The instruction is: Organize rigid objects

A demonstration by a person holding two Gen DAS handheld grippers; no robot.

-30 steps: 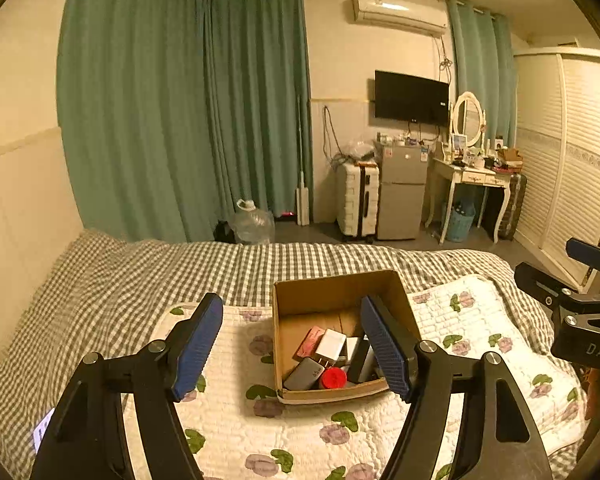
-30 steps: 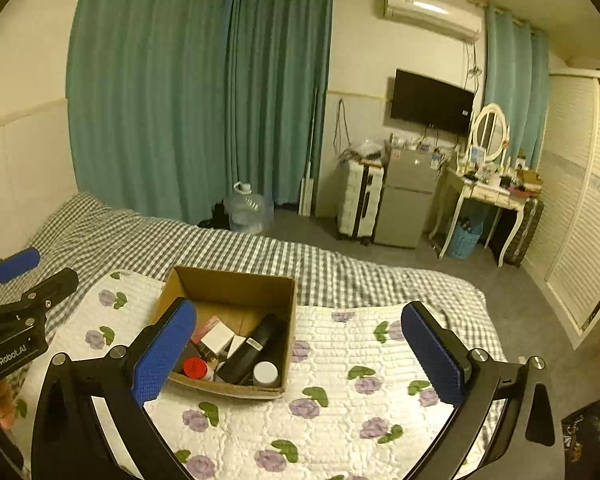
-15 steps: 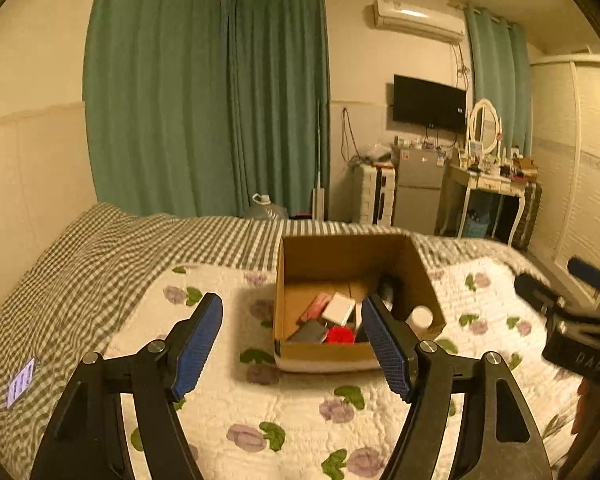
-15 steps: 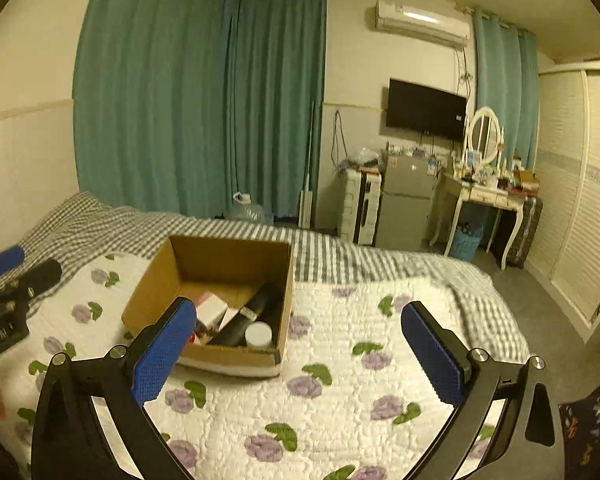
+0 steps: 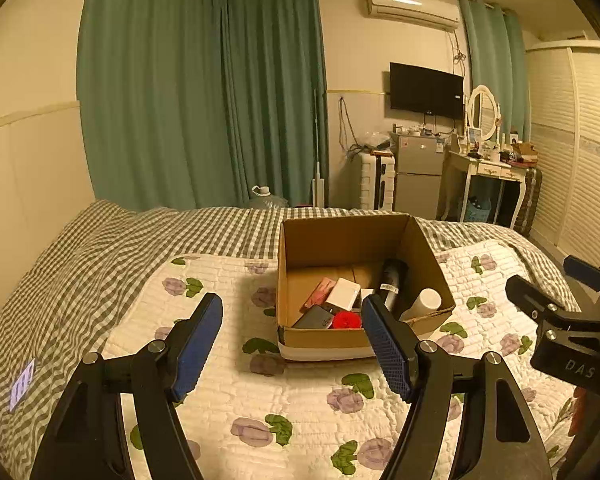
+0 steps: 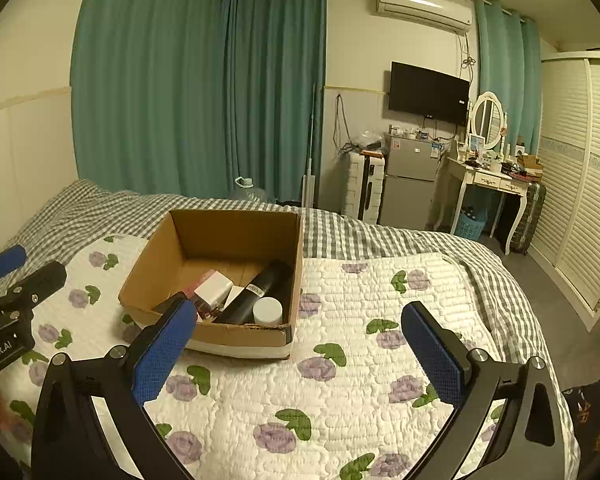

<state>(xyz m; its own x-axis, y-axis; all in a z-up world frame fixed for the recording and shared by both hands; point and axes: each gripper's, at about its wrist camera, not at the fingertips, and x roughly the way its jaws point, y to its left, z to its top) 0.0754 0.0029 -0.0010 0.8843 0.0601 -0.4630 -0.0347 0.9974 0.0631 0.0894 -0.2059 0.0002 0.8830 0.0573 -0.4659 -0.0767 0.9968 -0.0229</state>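
Note:
An open cardboard box [image 5: 342, 242] [image 6: 148, 270] stands on the floral quilt [image 5: 300, 392] [image 6: 340, 380] on the bed. Inside lie a black bottle [image 5: 392, 280] [image 6: 260, 286], a white round lid [image 5: 428, 300] [image 6: 267, 310], a white small box [image 5: 343, 294] [image 6: 213, 286], a pink item [image 5: 319, 292], a dark flat item [image 5: 314, 317] and a red object [image 5: 347, 320]. My left gripper [image 5: 292, 344] is open and empty, low over the quilt in front of the box. My right gripper [image 6: 300, 350] is open and empty, right of the box front.
The bed carries a grey checked blanket [image 5: 80, 264] [image 6: 380, 236] under the quilt. Beyond the bed stand green curtains [image 5: 204, 92], a water jug [image 6: 246, 190], a small fridge [image 6: 410, 182], a white dressing table [image 6: 488, 184] and a louvred wardrobe [image 6: 580, 184].
Both grippers have dropped lower and come closer to the bed, so the box looms larger and is seen at a flatter angle. Both stay open and empty.

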